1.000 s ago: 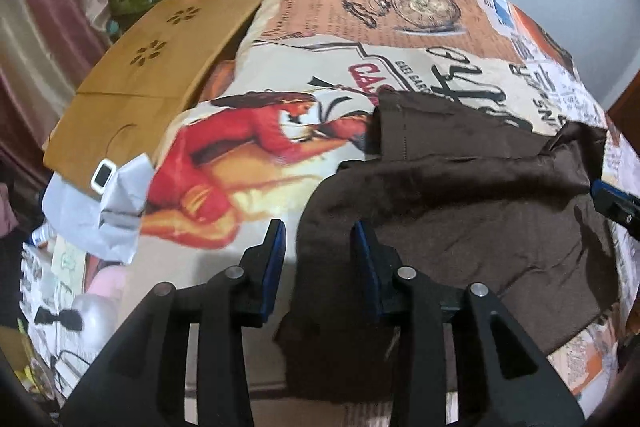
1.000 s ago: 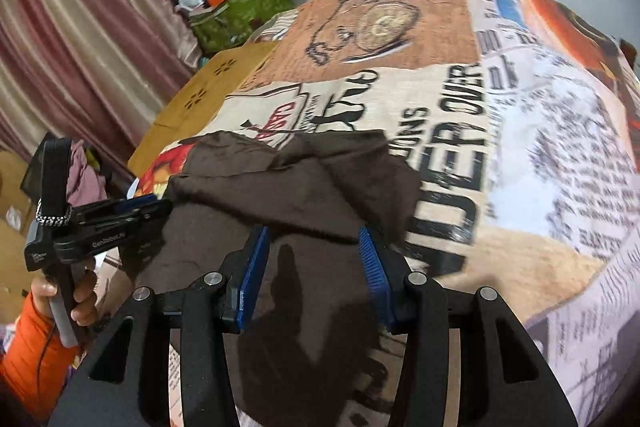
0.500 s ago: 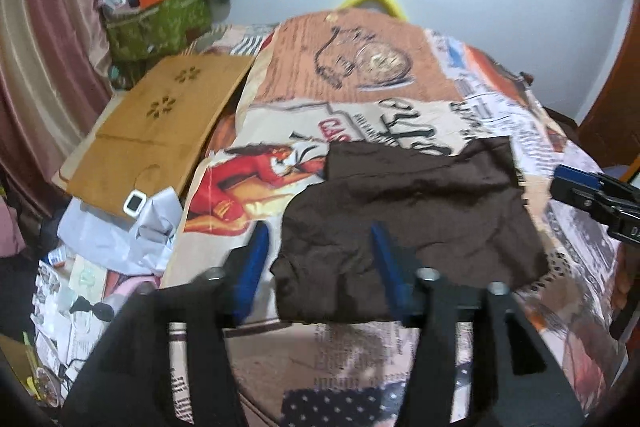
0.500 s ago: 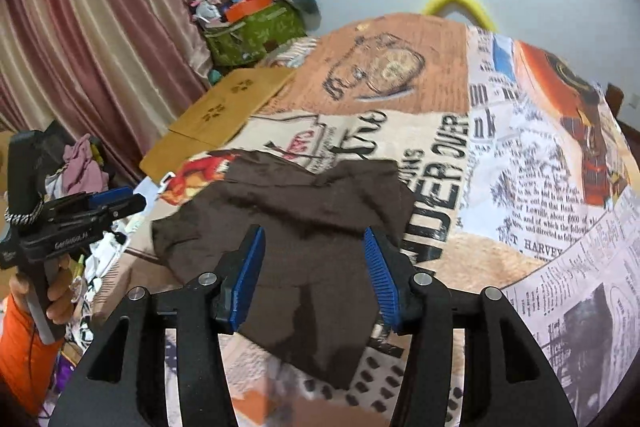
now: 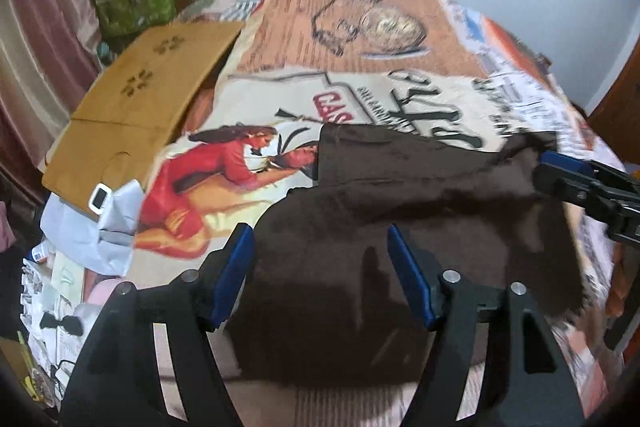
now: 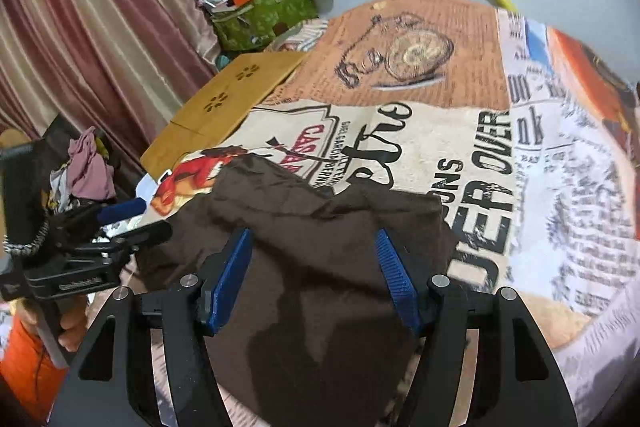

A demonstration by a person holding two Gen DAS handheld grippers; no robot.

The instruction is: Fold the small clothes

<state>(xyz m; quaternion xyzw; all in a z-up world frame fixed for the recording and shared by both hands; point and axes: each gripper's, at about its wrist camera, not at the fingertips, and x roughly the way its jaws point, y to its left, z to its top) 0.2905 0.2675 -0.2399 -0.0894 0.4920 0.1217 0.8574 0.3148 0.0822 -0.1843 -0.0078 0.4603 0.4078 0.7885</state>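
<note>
Left tongs (image 5: 320, 277): my jaws are opening, wide apart, nothing pinched; the cloth lies under and between them.
Right tongs (image 6: 312, 277): also opening, empty, over the same cloth.
Brown garment (image 6: 320, 227): spread on the printed bedspread (image 6: 540, 187) near me, far edge doubled over and rumpled.
Progress: I judge one fold laid; more folds and smoothing remain.
Far side: wooden board (image 5: 148, 99) beyond.
</note>
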